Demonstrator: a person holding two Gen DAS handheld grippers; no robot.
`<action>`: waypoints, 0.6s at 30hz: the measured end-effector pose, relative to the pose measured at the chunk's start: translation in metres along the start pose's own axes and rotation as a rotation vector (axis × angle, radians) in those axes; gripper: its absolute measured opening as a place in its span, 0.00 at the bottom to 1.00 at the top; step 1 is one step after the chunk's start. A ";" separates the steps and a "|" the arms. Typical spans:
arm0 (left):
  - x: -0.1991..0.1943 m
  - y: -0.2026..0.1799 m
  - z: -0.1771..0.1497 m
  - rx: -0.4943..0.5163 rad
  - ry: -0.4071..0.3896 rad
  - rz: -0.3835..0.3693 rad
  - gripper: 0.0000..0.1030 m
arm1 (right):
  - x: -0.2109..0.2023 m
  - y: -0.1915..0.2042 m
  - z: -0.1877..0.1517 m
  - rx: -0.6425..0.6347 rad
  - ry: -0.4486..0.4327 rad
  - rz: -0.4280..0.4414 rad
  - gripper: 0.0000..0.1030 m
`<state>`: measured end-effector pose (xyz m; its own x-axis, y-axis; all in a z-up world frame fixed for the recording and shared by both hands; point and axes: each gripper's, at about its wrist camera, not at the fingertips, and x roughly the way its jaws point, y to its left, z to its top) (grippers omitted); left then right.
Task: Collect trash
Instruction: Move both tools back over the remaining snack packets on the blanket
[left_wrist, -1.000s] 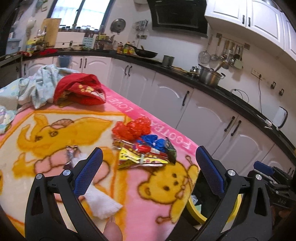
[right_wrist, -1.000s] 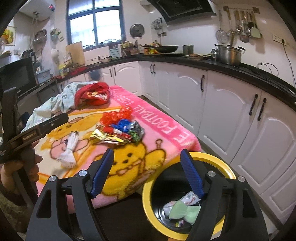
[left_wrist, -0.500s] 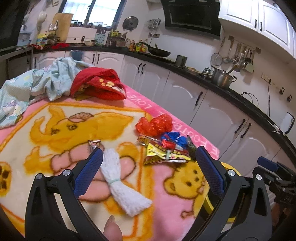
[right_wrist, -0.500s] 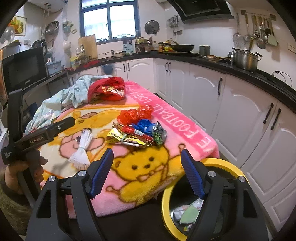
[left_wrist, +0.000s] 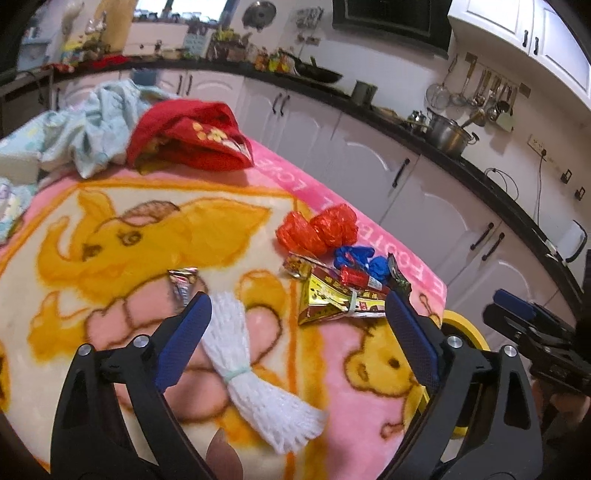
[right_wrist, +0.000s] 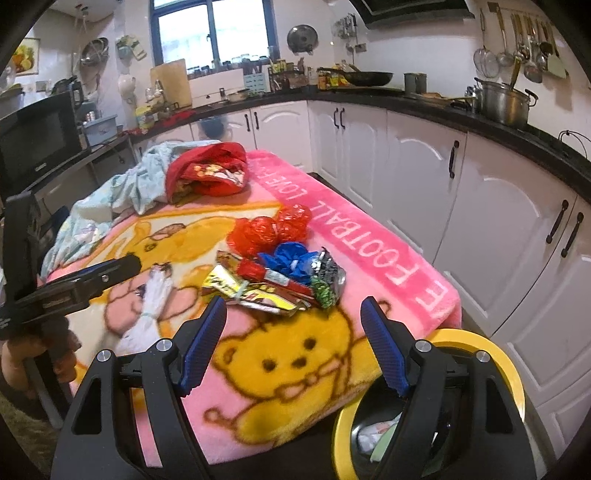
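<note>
Both the left gripper (left_wrist: 295, 325) and right gripper (right_wrist: 293, 328) gape wide, holding nothing — the bin (right_wrist: 511, 363) is half hidden behind the right one, its contents (right_wrist: 373, 434) hard to make out.

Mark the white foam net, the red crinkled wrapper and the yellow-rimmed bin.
white foam net (left_wrist: 236, 354): left wrist view, middle above its band.
red crinkled wrapper (left_wrist: 317, 232): left wrist view, centre.
yellow-rimmed bin (right_wrist: 506, 358): right wrist view, rim.

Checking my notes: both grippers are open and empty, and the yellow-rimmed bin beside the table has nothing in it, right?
Not quite. Both the left gripper and right gripper are open and empty, but the yellow-rimmed bin already holds some trash, as the right wrist view shows.
</note>
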<state>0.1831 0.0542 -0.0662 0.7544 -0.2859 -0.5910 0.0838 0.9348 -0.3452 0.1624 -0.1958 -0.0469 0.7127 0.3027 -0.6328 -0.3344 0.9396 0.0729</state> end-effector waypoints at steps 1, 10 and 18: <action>0.004 -0.001 0.001 0.002 0.010 -0.004 0.83 | 0.004 -0.003 0.000 0.003 0.003 -0.002 0.70; 0.050 -0.013 0.011 0.086 0.141 -0.023 0.69 | 0.043 -0.034 0.003 0.055 0.056 -0.022 0.60; 0.095 -0.015 0.017 0.082 0.268 -0.042 0.64 | 0.069 -0.041 0.006 0.046 0.073 -0.001 0.59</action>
<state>0.2644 0.0169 -0.1048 0.5513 -0.3604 -0.7525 0.1720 0.9316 -0.3202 0.2286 -0.2131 -0.0890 0.6652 0.2911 -0.6875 -0.3041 0.9466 0.1065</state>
